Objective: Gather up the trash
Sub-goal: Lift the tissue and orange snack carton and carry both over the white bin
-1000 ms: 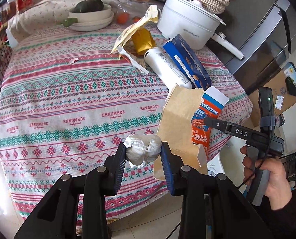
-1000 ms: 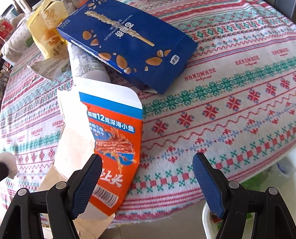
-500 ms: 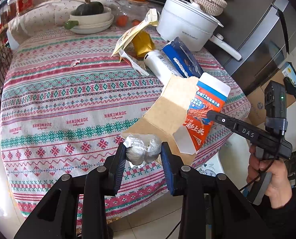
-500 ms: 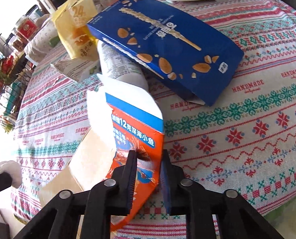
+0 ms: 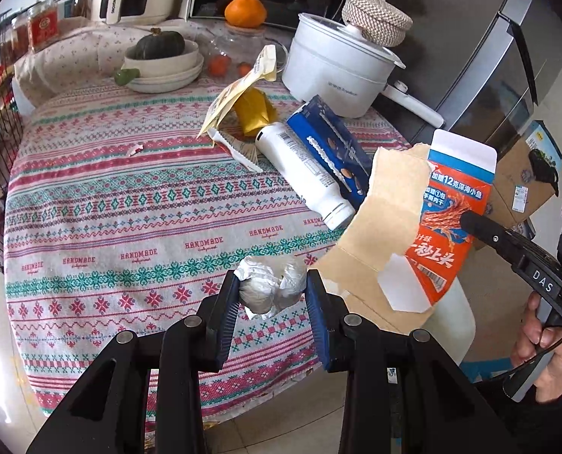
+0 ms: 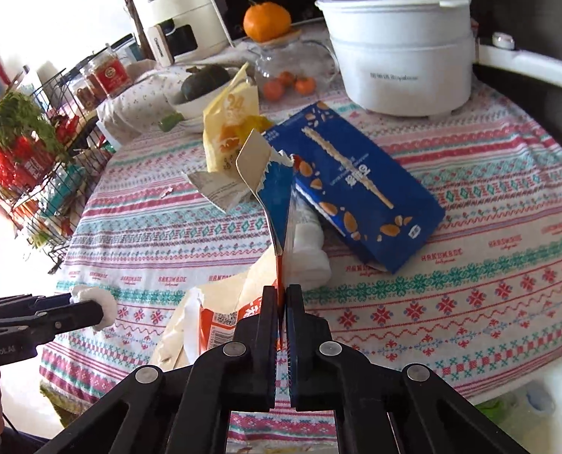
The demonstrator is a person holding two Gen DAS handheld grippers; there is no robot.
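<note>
Two tongs are seen over a round bench (image 5: pixel 91 204) w/ striped patterned cloth. A crumpled white wad (image 5: pixel 271 290) is gripped by left tongs (image 5: pixel 271 304) near bench edge. Right tongs (image 6: pixel 282 308), jaws just closed, are clamped on torn orange carton (image 5: pixel 443 223), held clear of bench. Blue box (image 6: pixel 360 185), white bottle (image 5: pixel 303 172), yellow wrapper (image 5: pixel 239 94) are left by white pot (image 5: pixel 337 64). Fridge (image 5: pixel 508 56) behind.

Two boxes (image 5: pixel 328 153) (image 5: pixel 449 227), one bottle (image 5: pixel 303 174), perhaps two wrappers (image 5: pixel 239 92) (image 5: pixel 254 111).
</note>
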